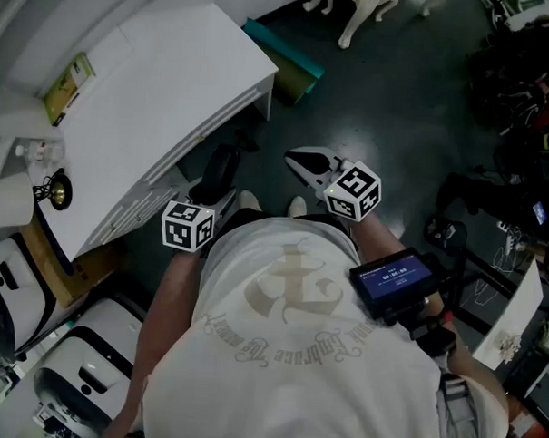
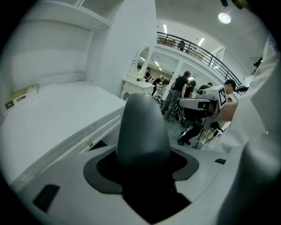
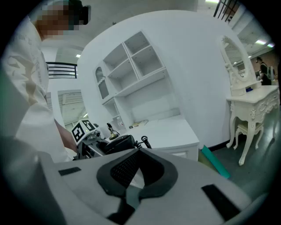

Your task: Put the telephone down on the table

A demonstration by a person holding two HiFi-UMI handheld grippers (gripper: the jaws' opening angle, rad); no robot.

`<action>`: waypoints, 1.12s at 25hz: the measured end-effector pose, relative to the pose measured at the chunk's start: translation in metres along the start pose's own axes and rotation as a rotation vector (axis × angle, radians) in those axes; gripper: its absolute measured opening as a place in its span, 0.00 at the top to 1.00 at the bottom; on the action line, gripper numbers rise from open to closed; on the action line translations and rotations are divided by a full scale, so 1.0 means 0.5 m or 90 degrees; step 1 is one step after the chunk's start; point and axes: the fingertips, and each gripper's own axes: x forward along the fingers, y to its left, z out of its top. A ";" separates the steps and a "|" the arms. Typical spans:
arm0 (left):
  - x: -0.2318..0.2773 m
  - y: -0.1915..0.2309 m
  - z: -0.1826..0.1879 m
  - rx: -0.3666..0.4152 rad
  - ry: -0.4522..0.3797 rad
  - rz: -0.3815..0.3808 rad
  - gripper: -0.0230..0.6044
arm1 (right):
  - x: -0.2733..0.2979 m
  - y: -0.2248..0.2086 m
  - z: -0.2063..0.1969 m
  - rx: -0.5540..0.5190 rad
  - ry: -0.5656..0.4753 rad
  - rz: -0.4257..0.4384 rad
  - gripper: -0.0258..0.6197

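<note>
The black telephone handset (image 1: 220, 170) is in my left gripper (image 1: 223, 200), held in the air just off the front edge of the white table (image 1: 171, 82). In the left gripper view the handset's rounded end (image 2: 142, 132) fills the space between the jaws, which stand wide and grip it. From the right gripper view the handset (image 3: 116, 143) shows with its coiled cord (image 3: 144, 141) hanging toward the table (image 3: 169, 132). My right gripper (image 1: 300, 160) is beside it to the right, over the floor, shut and empty, its jaws (image 3: 131, 169) meeting at the tip.
A green booklet (image 1: 67, 86) and a small brass-coloured object (image 1: 56, 191) lie on the table's left part. A teal roll (image 1: 286, 55) leans by the table's far corner. White machines (image 1: 77, 377) stand at lower left. A white dressing table (image 3: 248, 96) stands to the right.
</note>
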 end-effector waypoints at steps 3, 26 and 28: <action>0.009 0.001 0.002 0.001 -0.010 0.003 0.52 | 0.007 0.006 -0.001 -0.016 -0.005 0.016 0.94; 0.047 -0.167 0.021 -0.004 -0.016 0.077 0.52 | -0.140 -0.040 -0.018 -0.016 -0.040 0.066 0.94; 0.052 -0.162 0.025 0.003 -0.013 0.077 0.52 | -0.137 -0.044 -0.017 -0.016 -0.042 0.064 0.94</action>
